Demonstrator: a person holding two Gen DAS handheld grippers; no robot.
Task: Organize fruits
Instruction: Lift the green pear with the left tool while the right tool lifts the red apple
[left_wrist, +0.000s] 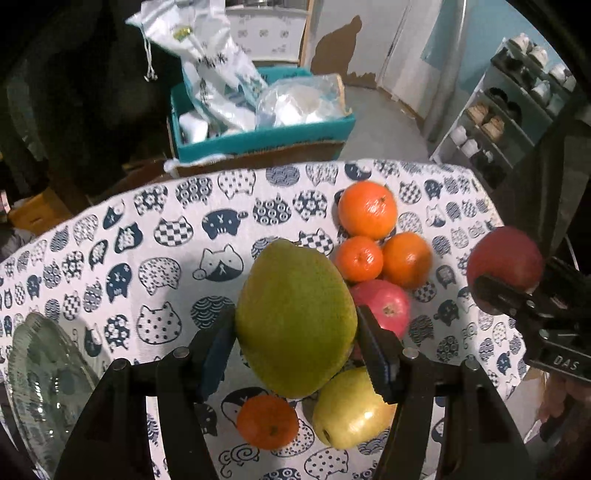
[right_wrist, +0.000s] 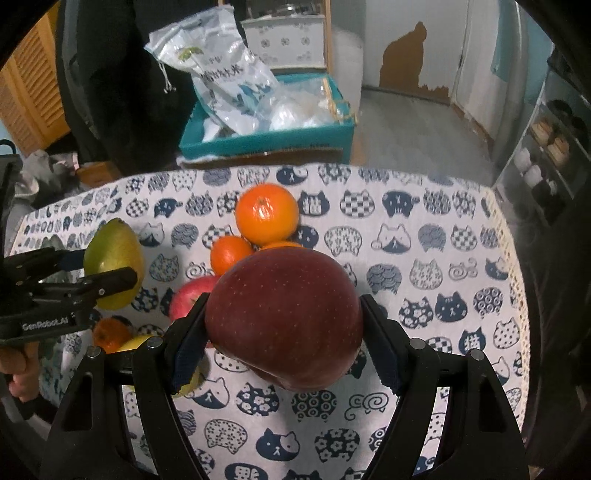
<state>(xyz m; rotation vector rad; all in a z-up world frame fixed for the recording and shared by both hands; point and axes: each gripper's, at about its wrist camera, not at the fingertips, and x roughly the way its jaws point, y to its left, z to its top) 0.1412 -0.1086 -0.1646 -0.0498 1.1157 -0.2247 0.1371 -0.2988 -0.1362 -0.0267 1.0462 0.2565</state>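
Left of the orange cluster, the left tool clamps a green pear at its widest belly, clear of the tabletop. Right of the cluster, the right tool squeezes a dark red apple across its middle. Both fruits look firm, smooth-skinned, fairly heavy and easily bruised.

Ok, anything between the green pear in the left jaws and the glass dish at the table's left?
Nothing visible: the green pear is clamped in the left gripper, and only bare tablecloth lies between it and the glass dish.
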